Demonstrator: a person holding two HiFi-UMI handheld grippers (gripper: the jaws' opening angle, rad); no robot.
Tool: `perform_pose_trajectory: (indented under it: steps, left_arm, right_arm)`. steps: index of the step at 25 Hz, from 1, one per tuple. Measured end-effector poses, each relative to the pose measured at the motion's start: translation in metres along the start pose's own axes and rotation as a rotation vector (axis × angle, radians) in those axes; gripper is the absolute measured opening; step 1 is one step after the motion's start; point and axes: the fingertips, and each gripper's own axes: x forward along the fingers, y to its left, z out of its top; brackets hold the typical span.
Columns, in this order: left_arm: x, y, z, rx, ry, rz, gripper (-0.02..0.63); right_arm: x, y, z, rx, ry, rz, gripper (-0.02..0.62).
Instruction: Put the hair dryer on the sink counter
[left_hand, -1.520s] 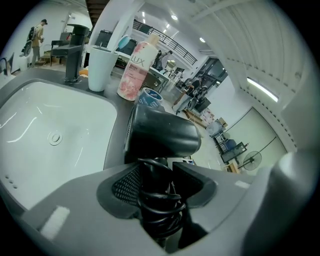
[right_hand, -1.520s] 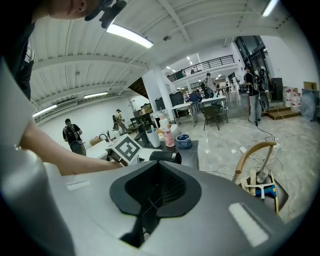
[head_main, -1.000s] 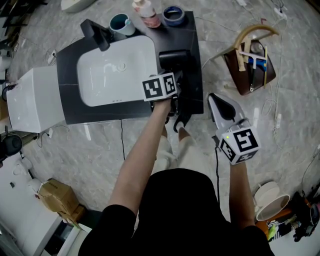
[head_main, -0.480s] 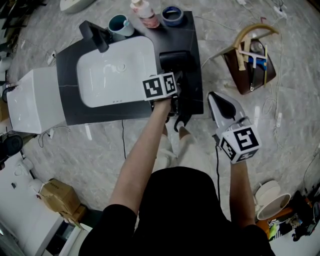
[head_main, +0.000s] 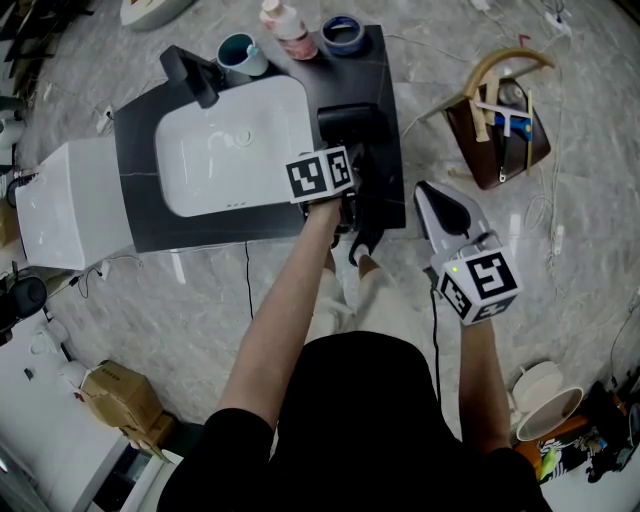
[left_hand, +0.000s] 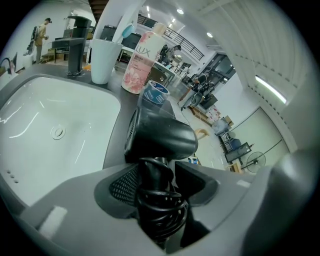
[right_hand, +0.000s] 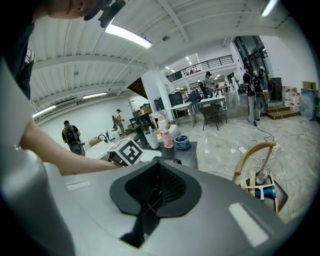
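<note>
The black hair dryer (head_main: 348, 122) lies on the dark sink counter (head_main: 385, 80), right of the white basin (head_main: 235, 145). Its handle, wrapped in its cord, points toward me. My left gripper (head_main: 350, 192) is at that handle. In the left gripper view the hair dryer (left_hand: 160, 135) fills the middle, and the jaws of the left gripper (left_hand: 160, 192) are opening with the handle still between them; a dark gap shows at the right pad. My right gripper (head_main: 428, 196) hovers over the floor to the right of the counter. In its own view the right gripper (right_hand: 150, 200) is shut and holds nothing.
At the counter's back stand a black faucet (head_main: 195, 70), a white cup (head_main: 240, 50), a pink bottle (head_main: 292, 25) and a blue tape roll (head_main: 347, 30). A brown bag (head_main: 500, 120) with tools sits on the floor at the right. A white box (head_main: 65, 200) adjoins the counter's left.
</note>
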Motion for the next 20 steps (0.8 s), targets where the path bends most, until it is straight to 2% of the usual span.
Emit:
perform_pose_trajectory:
  steps: [7, 14, 20]
  left_arm:
    - [-0.011, 0.0, -0.001, 0.01, 0.0, -0.004, 0.267]
    - [-0.034, 0.006, -0.001, 0.005, -0.024, -0.007, 0.268]
    - [-0.061, 0.001, -0.006, 0.054, -0.035, -0.031, 0.267]
  right_arm:
    - [-0.003, 0.007, 0.009, -0.02, -0.018, 0.003, 0.011]
    - [-0.009, 0.02, 0.021, -0.046, -0.03, 0.003, 0.011]
    - [-0.011, 0.033, 0.029, -0.065, -0.032, 0.003, 0.011]
